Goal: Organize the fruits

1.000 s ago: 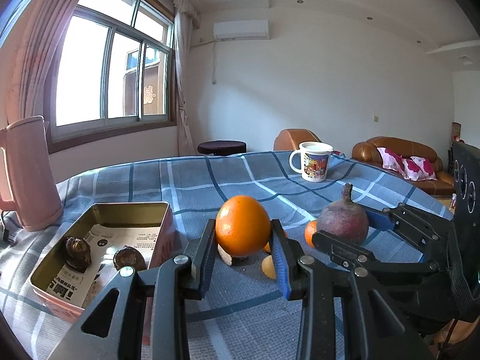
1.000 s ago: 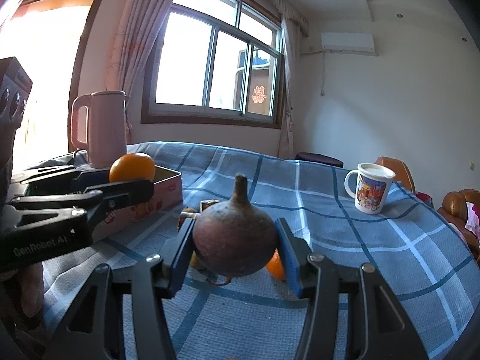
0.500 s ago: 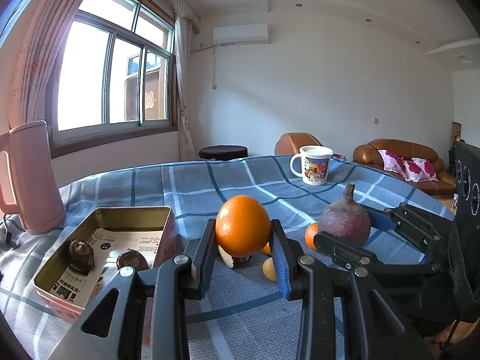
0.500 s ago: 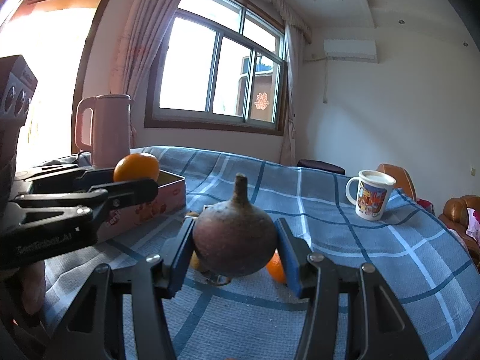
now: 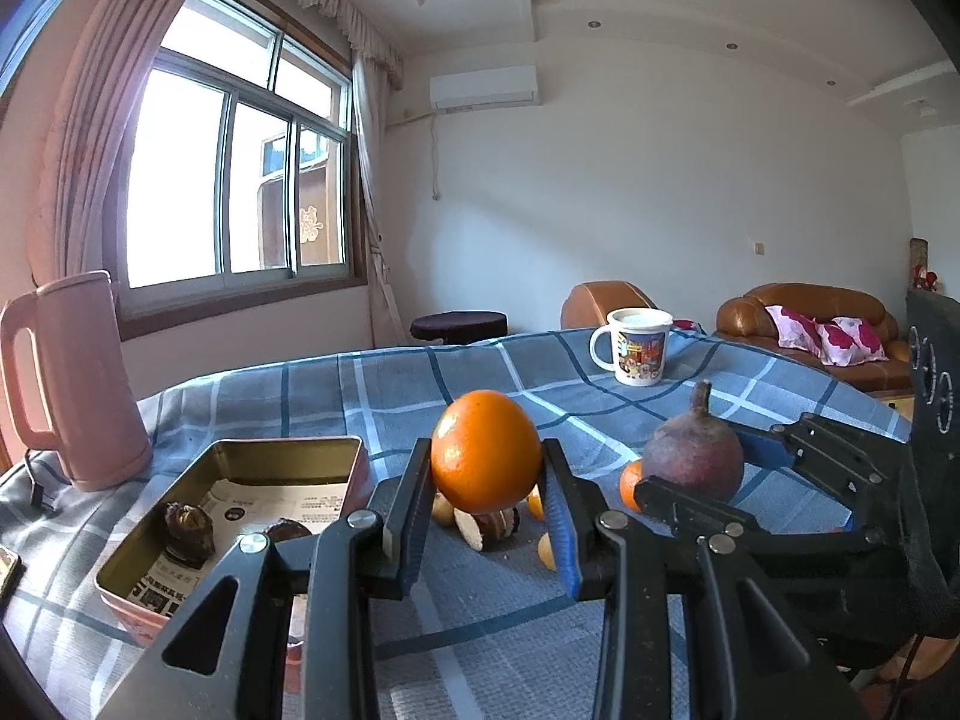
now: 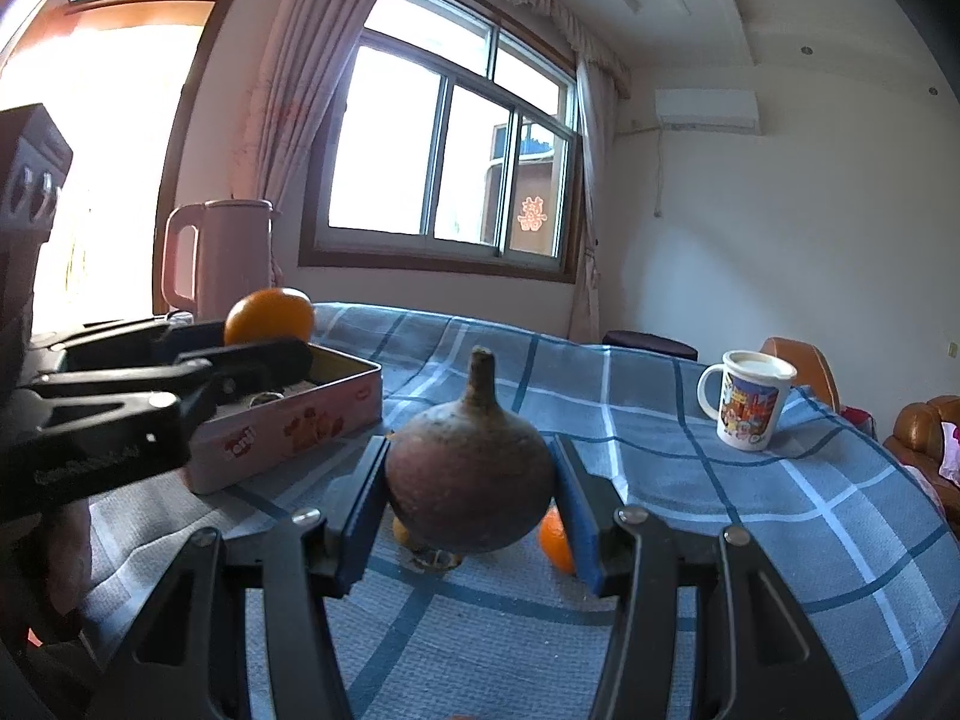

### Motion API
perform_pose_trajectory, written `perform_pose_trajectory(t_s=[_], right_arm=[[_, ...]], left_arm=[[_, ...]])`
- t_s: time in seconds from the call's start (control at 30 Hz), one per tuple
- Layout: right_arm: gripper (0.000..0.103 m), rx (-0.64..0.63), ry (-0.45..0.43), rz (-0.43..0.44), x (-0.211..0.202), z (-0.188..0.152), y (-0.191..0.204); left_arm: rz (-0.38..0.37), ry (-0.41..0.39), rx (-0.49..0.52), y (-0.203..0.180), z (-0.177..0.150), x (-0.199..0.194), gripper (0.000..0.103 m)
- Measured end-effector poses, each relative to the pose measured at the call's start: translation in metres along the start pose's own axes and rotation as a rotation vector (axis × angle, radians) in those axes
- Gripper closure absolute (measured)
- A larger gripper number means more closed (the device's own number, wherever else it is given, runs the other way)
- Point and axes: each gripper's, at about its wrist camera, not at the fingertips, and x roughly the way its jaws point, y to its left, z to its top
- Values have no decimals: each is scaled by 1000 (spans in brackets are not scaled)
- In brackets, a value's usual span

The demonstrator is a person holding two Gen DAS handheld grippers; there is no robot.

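1. Left gripper [image 5: 486, 501], black frame with blue pads: clenched on a round glossy orange [image 5: 485, 451], both pads pressed on its sides, fruit lifted clear of the blue plaid tablecloth [image 5: 420, 384].
2. Right gripper [image 6: 468, 507], black with blue pads: clenched on a dull purple-brown bulb-shaped root with an upright stalk [image 6: 469, 483], also held off the cloth, stalk up.
3. The 2 grippers sit side by side; the right one with the root is just right of the left one, slightly ahead.
4. Left of and below the left gripper: an open rectangular gold-lined tin with pink outer walls [image 5: 282, 450], printed paper on its floor, text too small to read, and 2 dark brown wrinkled fruits [image 5: 187, 531] inside.
5. Tin's pink side wall in the right wrist view has red cartoon lettering, not legible.
6. Under and just ahead of both grippers: small orange citrus fruits [image 6: 555, 543] and a cut brown piece [image 5: 486, 528] lying on the cloth.
7. Far ahead right: white mug with colourful cartoon print [image 5: 637, 345], print unreadable.
8. Far left: pink plastic kettle [image 5: 66, 378].
9. Embossed lettering on the left gripper's arm, blurred, unreadable.
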Motion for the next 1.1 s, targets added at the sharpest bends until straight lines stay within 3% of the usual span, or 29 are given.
perform_pose_trajectory(t_s=[0.67,1.1], right_arm=[[48,31,43,11,4,2,-5],[48,8,57,50,13,29,6]], left_arm=[[14,-2,-5,8,3,-1,67],[60,46,-14,26,10,-4,67]])
